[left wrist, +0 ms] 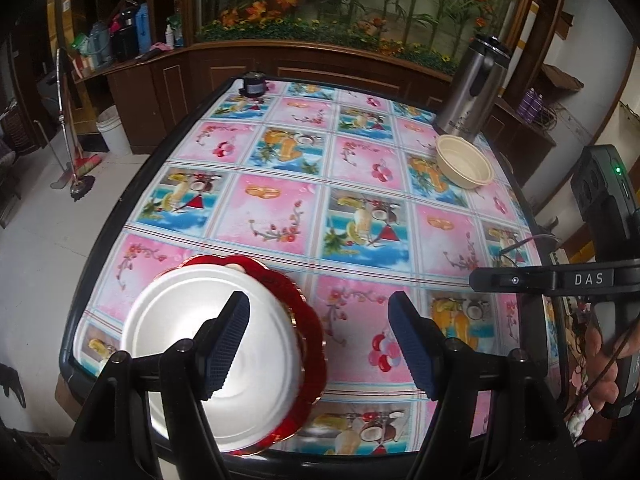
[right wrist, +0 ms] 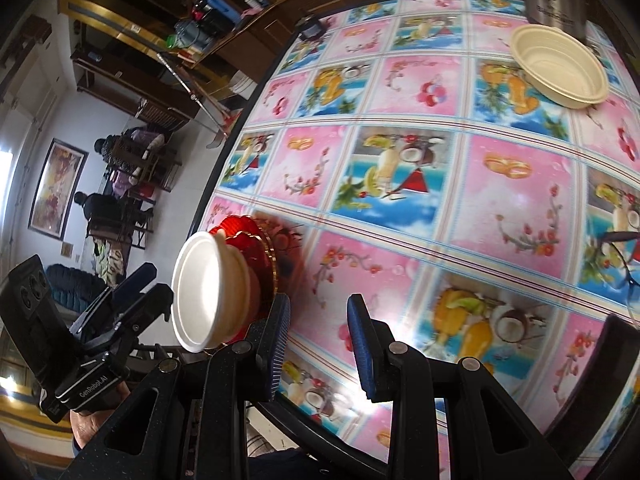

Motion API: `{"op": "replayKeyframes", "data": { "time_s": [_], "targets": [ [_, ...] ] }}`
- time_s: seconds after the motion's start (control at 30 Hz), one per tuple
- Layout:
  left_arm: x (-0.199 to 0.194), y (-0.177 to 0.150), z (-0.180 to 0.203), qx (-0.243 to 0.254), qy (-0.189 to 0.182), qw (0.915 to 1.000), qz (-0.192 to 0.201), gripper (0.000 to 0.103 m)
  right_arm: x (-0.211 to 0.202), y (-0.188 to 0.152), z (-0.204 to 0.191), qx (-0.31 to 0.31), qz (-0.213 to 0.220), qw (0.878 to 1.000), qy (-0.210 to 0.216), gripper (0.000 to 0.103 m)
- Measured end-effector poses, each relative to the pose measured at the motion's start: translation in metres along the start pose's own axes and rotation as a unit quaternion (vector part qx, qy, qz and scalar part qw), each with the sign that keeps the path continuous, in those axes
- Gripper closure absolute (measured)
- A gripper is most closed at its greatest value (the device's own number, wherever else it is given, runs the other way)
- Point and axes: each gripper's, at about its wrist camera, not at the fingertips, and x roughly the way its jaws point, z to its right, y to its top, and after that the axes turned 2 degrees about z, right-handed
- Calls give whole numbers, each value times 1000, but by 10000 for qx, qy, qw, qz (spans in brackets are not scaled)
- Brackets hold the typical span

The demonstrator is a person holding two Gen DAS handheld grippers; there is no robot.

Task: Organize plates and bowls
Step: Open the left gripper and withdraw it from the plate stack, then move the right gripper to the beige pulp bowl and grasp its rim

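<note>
A white bowl [left wrist: 208, 356] sits on a red scalloped plate [left wrist: 308, 344] at the table's near left corner. My left gripper [left wrist: 320, 344] is open; its left finger [left wrist: 228, 344] hangs over the bowl and its right finger is over bare cloth. In the right wrist view the same white bowl [right wrist: 200, 292] and red plate [right wrist: 252, 252] show at left, with the left gripper [right wrist: 132, 300] just beyond them. My right gripper [right wrist: 318, 344] is open and empty above the tablecloth. A cream bowl [left wrist: 464, 162] stands at the far right, and it shows in the right wrist view too [right wrist: 560, 68].
A steel thermos [left wrist: 472, 88] stands behind the cream bowl. A small dark object [left wrist: 253, 84] sits at the far left table edge. Eyeglasses [right wrist: 616, 256] lie near the right edge. The patterned tablecloth [left wrist: 280, 208] covers the table. Floor and cabinets lie to the left.
</note>
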Motion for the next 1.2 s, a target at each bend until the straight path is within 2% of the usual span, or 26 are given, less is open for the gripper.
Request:
{"op": "replayKeyframes", "data": {
  "time_s": [0.23,0.67,0.87,0.97,1.03,1.1,1.2],
  "targets": [
    [17,0,23,75,-228,9996,-137,32,-24,4,21,130,128,9998,-88,71],
    [56,22,86,338,-743,9959,-397,32,-115,45,68,353,891,9949,-317,71],
    [75,43,119,489,-940,9934,-429,32,-144,83,107,491,1116,9907,-598,71],
    [85,42,132,547,-1004,9921,-512,32,-147,114,142,664,1215,9855,-979,71],
    [93,39,137,572,-1008,9913,-617,32,-139,139,167,640,1094,9850,-1168,66],
    [99,36,138,564,-968,9912,-702,32,-127,161,193,653,974,9819,-1484,66],
    [103,34,131,444,-848,9924,-768,32,-102,191,237,743,780,9794,-1706,67]
  ]
}}
